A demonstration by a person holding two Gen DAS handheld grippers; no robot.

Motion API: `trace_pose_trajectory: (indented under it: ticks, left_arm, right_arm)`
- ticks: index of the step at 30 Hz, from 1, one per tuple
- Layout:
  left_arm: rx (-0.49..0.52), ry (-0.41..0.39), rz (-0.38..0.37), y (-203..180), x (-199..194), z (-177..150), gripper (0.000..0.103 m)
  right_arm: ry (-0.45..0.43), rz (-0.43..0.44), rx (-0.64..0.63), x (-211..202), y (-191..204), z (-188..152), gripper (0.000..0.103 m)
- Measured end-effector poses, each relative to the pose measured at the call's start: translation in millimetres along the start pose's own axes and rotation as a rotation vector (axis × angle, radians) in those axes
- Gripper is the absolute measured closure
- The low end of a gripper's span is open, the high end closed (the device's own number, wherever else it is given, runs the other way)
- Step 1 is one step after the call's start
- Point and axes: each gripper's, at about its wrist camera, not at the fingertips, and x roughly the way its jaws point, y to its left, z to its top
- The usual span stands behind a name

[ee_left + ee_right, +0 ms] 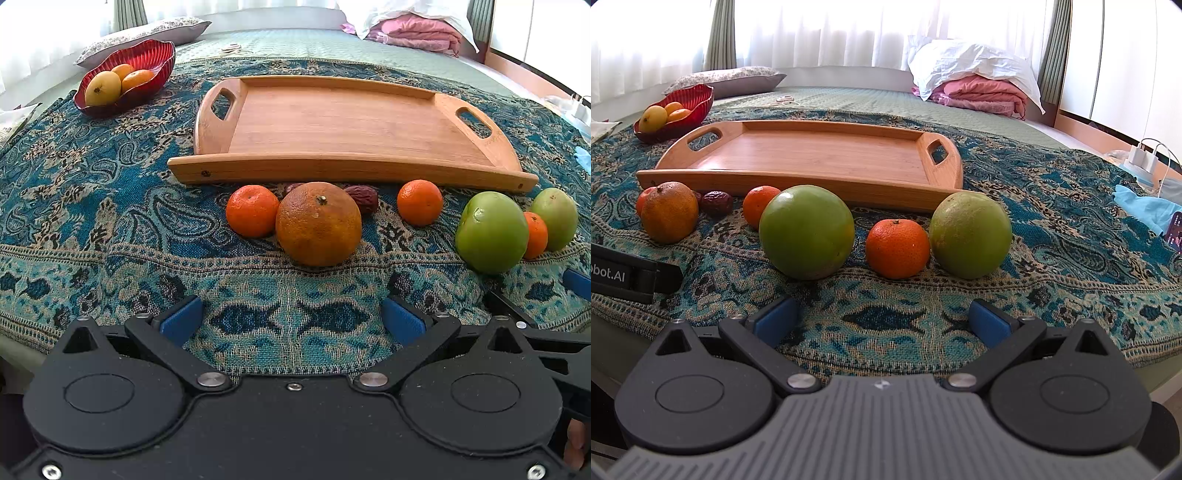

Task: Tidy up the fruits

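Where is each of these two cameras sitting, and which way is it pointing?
Left wrist view: rides the left gripper, low at the cloth's edge, facing the big orange; a fingertip shows bottom right.
Right wrist view: rides the right gripper, further right, facing the green fruit; no hand shows.
Both share the wooden tray, red bowl and fruit row.

On the patterned cloth [1052, 236] lie three small mandarins [897, 248] [759, 205] [252, 210], one large browned orange [318, 224], two green round fruits [806, 232] [970, 235] and two dark dates [364, 197] [291, 188]. One wooden tray [332, 122] sits at twelve o'clock. One red bowl [147, 55] at ten o'clock holds three yellow-orange fruits [103, 88] [137, 79] [122, 70].
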Motion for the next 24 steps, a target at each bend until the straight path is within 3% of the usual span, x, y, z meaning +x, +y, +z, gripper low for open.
trace_pose_trajectory:
  ticks: [24]
  left_arm:
    - [-0.005, -0.120, 0.026, -4, -8, -11, 0.000]
  right_arm:
    - [-0.112, -0.018, 0.009, -7, -1, -11, 0.000]
